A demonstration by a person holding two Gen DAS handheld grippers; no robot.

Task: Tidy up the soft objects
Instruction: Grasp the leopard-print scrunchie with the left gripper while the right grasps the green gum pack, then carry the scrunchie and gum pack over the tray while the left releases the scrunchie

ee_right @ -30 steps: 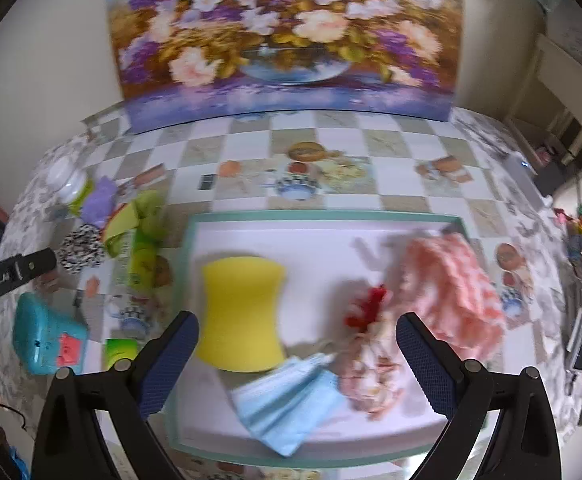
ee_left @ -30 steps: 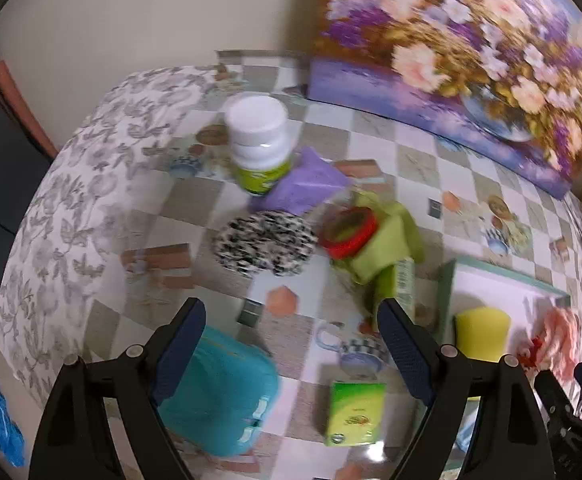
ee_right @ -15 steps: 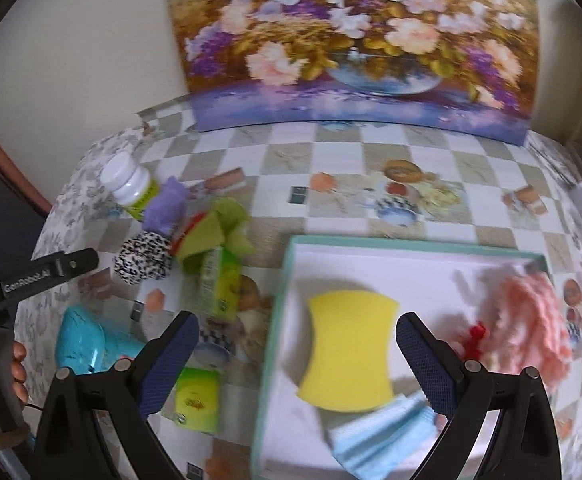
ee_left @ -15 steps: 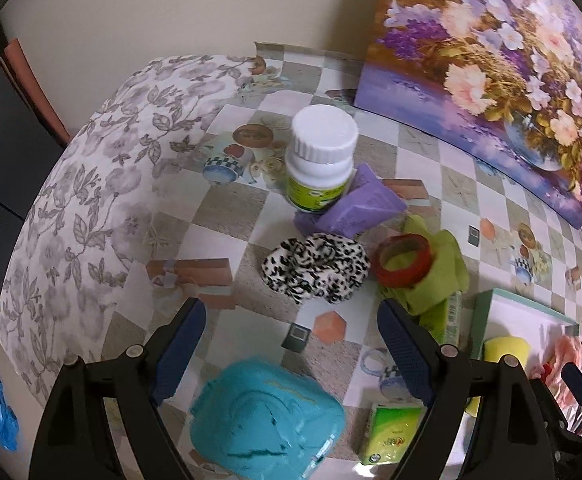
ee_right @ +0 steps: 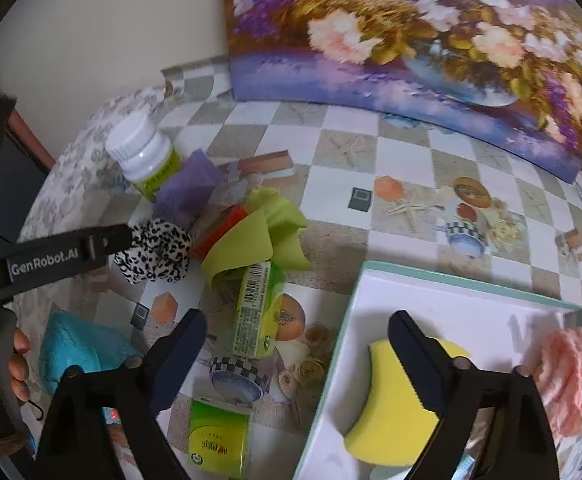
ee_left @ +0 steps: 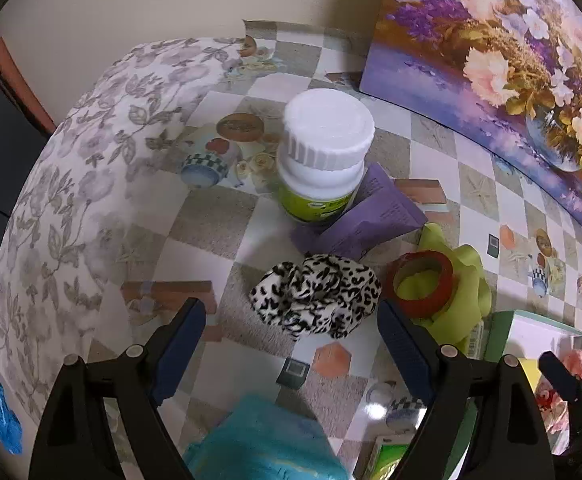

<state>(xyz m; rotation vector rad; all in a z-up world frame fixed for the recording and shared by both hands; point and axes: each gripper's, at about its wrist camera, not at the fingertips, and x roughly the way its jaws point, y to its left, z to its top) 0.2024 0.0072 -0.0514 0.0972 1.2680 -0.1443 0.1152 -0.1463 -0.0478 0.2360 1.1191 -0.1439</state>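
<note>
Left hand-held gripper (ee_left: 291,330), jaws wide and empty, hangs over the black-and-white leopard-print fabric scrunchie (ee_left: 317,295) on the checked worktop (ee_left: 227,216), beside a red ring (ee_left: 425,282). Advice: centre both pads, avoid the ring. Right hand-held gripper (ee_right: 297,344), empty, is closing near the white tray (ee_right: 443,300)

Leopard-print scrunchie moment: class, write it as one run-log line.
left claw: open, over leopard-print scrunchie, not gripping | right claw: closing, empty | tray: yellow sponge, pink cloth
</note>
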